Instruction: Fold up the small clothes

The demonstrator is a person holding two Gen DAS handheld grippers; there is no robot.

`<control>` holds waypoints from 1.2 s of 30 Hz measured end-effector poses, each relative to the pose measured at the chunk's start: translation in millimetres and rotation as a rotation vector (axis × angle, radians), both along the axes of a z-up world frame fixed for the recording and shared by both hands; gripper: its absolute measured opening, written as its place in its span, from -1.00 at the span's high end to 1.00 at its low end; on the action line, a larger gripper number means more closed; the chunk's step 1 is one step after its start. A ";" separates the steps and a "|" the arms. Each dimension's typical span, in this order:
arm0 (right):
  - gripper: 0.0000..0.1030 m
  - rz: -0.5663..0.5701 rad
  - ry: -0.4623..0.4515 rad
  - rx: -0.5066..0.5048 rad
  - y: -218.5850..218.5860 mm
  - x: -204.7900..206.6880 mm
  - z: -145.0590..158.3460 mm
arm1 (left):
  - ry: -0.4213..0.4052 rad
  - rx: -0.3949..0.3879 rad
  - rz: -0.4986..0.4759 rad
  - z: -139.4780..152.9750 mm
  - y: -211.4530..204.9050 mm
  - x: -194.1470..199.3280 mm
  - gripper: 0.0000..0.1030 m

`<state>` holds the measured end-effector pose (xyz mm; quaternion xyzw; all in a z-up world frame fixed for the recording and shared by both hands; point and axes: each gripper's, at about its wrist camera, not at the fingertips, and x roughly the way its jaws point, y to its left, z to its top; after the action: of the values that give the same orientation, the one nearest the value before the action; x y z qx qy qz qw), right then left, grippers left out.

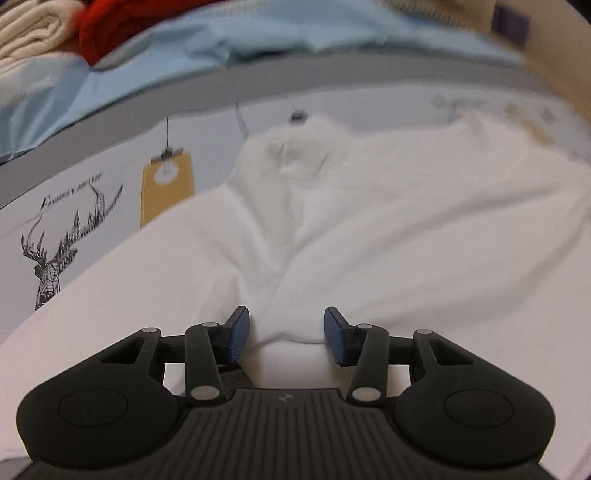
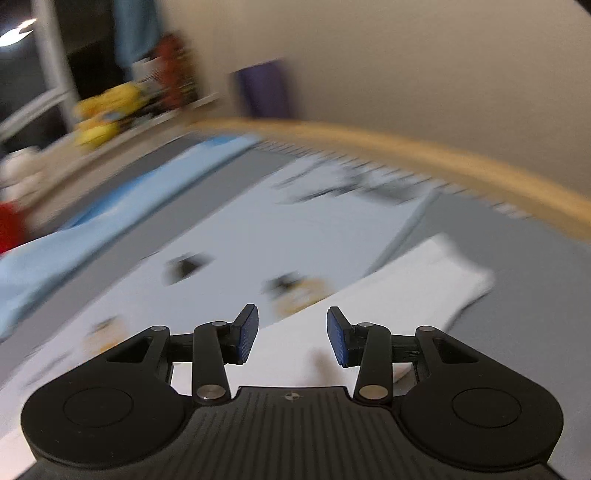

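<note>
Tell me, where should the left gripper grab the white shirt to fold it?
Probably the near hem of the white shirt. A bunched fold of its edge already sits between the open pads of the left gripper, raised off the printed sheet. Come in low from the near side, straight ahead, so one pad slips under that fold.

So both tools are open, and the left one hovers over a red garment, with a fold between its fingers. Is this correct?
One detail is wrong: the garment under the left tool is white, not red. The left wrist view shows it. A red garment lies far behind. The right tool is open too.
</note>
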<state>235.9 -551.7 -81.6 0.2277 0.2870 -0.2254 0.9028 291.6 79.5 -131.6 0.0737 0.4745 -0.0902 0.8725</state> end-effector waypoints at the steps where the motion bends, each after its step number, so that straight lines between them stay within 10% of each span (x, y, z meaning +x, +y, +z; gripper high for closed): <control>1: 0.16 0.092 0.019 0.046 12.6 -2.7 7.7 | -0.007 -0.020 0.000 11.2 1.1 -8.3 0.02; 8: 0.16 0.599 0.187 0.099 106.9 -52.5 30.1 | 0.062 -0.072 -0.007 55.3 3.7 -90.2 0.06; 14: 0.16 0.806 0.370 0.107 166.3 -109.3 16.7 | 0.160 -0.160 0.060 35.6 14.2 -177.3 0.17; 27: 0.16 0.817 0.628 0.008 186.7 -169.5 -31.3 | 0.358 -0.136 0.154 -27.3 41.2 -249.8 0.23; 29: 0.17 0.816 0.651 -0.004 185.6 -174.1 -35.4 | 0.370 -0.131 0.145 -29.1 40.5 -250.6 0.54; 32: 0.79 0.852 0.644 0.004 188.8 -181.1 -33.3 | 0.370 -0.137 0.113 -27.6 36.4 -256.2 0.84; 36: 0.88 0.884 0.499 0.125 177.3 -191.9 -6.3 | 0.303 -0.200 0.121 -3.2 42.2 -264.1 0.92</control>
<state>44.0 -374.5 -87.9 0.0774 0.5758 0.1481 0.8003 27.5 121.7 -134.9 -0.0564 0.5926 -0.0943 0.7980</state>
